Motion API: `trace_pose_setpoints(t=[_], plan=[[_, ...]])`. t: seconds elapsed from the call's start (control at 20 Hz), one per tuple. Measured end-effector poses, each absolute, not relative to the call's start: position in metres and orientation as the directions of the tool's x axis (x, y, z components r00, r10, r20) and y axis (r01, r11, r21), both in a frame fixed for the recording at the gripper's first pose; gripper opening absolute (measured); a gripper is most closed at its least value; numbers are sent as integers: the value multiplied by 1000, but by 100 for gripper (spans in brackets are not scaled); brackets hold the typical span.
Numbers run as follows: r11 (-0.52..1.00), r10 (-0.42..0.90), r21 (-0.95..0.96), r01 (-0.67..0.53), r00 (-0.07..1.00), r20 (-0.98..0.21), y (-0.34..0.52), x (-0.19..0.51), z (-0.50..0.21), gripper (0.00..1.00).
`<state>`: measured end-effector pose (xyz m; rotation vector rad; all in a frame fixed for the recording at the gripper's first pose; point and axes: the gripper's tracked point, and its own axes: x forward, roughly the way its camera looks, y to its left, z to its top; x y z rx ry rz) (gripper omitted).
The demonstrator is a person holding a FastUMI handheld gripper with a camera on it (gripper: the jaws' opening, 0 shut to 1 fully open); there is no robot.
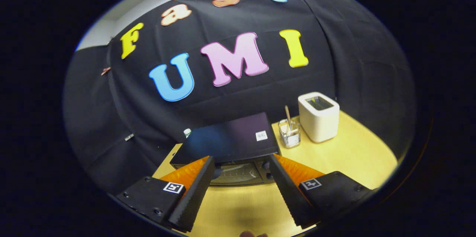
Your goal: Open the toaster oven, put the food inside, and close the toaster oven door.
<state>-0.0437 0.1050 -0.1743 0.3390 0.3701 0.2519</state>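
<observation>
I am holding my jaws (241, 188) wide apart above the yellow table (238, 207), gripping nothing; bare tabletop is showing between the fingers. A small rounded thing is peeking in nearest to me, too cut off to identify.

Just ahead of the fingertips, the toaster oven (227, 140) is sitting on the table, seen from above: dark flat top with a small white sticker, and its glass door (234, 173) facing me between the fingers. The door is looking closed against the front, with a knob beside it on the right. I cannot tell whether any food is lying behind the glass.

So this scene is fitting either a door waiting to be pulled open or one already shut on its contents; I am not committing to either.

Judgement for any work on the door: I should be coming in level and centred on its top edge, keeping clear of the knob.

Beyond the oven's right side, a clear cup (289, 133) holding sticks is standing, and just past it a white toaster (318, 117).
</observation>
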Motion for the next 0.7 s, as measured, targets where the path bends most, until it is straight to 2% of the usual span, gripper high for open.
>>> trace_pose_setpoints(t=[0.15,0.55,0.7], plan=[[914,319,331,-233,918,-235,97,-65,-133,97],[941,284,215,-260,955,-89,76,-87,-55,97],[953,254,193,-235,964,-80,70,-90,-31,97]])
